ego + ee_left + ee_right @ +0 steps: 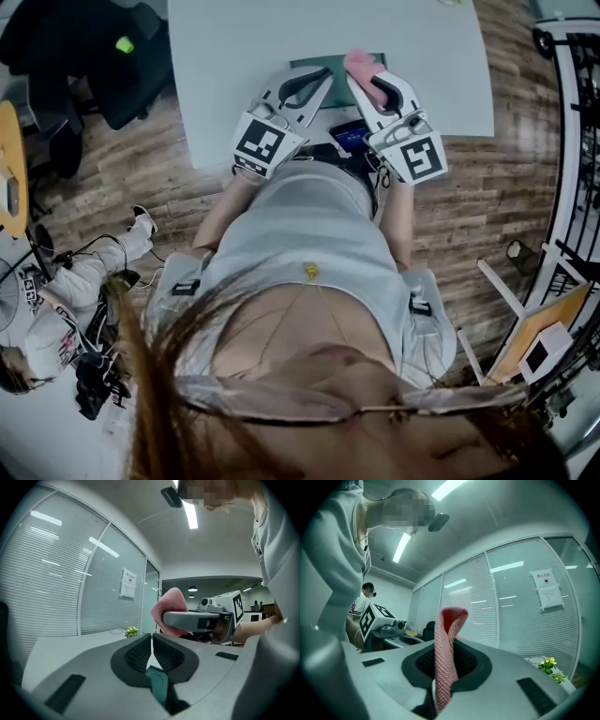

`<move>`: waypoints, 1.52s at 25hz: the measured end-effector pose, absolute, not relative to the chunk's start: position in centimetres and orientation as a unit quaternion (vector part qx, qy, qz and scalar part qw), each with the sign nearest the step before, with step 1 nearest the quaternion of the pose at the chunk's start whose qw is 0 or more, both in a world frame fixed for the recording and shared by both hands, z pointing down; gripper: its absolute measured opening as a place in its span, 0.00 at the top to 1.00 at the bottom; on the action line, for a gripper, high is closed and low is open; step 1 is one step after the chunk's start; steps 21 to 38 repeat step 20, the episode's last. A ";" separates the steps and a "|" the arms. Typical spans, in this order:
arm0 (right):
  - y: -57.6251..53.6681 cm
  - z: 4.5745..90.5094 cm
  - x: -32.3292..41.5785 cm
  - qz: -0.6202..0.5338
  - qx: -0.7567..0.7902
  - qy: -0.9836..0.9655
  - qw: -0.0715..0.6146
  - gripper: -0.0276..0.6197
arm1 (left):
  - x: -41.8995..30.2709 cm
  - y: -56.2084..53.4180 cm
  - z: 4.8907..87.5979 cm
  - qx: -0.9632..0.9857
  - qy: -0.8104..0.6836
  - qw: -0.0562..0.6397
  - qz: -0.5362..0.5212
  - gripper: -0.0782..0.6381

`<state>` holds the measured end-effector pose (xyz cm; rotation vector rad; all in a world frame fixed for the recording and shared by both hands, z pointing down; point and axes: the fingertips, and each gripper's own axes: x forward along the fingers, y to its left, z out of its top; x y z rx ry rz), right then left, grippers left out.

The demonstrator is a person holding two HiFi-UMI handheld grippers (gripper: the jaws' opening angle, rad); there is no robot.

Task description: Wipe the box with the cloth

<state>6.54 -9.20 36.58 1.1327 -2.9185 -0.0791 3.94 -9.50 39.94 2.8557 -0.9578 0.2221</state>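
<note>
A dark green box [317, 62] lies flat on the white table [234, 56], partly hidden behind both grippers. My right gripper [367, 84] is shut on a pink cloth [362, 67], which sticks up from between its pads [440, 663] in a folded strip [446, 639]. My left gripper [312, 82] is held beside it, over the box's near left part, its jaws shut [152, 651] with nothing visibly held. Both point nearly level. In the left gripper view the right gripper [194, 620] carries the cloth [169, 604] in the air.
The table's near edge runs just before the person's waist. A black chair [127, 70] stands at the table's left, a seated person [56, 309] lower left, a metal rack [574, 141] at the right. A small green plant [131, 631] sits at the table's far end.
</note>
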 end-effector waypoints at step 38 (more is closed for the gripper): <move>-9.2 37.2 7.5 -0.022 0.355 -0.935 0.016 0.90 | 4.8 -9.3 39.7 0.941 -0.326 0.053 0.076 0.84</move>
